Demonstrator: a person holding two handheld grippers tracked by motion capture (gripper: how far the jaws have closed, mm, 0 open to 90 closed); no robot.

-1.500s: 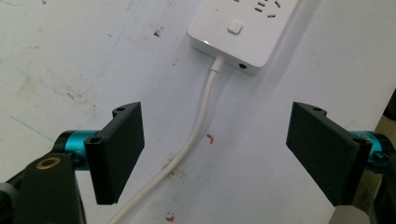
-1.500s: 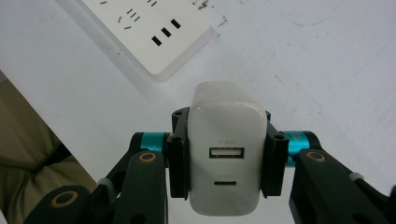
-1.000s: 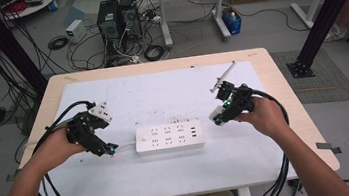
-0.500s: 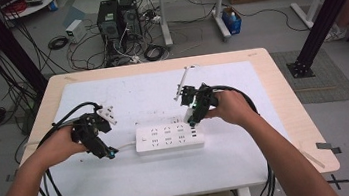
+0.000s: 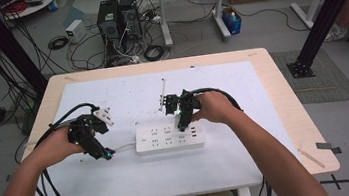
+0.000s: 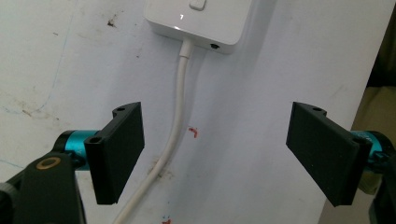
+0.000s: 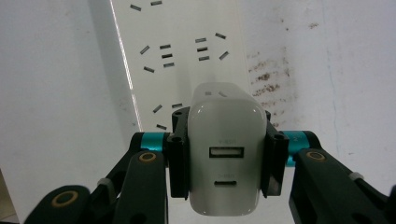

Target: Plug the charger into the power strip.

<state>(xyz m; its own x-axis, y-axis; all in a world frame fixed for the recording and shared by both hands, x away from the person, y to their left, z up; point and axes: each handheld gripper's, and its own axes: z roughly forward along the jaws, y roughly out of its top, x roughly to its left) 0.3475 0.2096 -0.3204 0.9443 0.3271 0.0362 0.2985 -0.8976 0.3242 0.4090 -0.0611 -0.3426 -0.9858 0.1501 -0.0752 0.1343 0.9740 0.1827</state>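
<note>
Right tongs [image 7: 226, 161]: clamped on a white block-shaped USB charger [image 7: 226, 154], ports facing the camera, held just above the sockets.
Left tongs [image 6: 215, 154]: jaws wide apart, nothing between the pads, astride the white cord [image 6: 173, 135].
White rectangular plastic power strip [image 5: 168, 136]: flat mid-desk, between both hands.
Desk [image 5: 137, 183]: white sheet, stained.

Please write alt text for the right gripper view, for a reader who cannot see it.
The right gripper clamps a white charger block between its two black jaws, the block's two ports facing the camera. Beyond it lies a white power strip with rows of socket slots, on a white, stained table cover.
</note>
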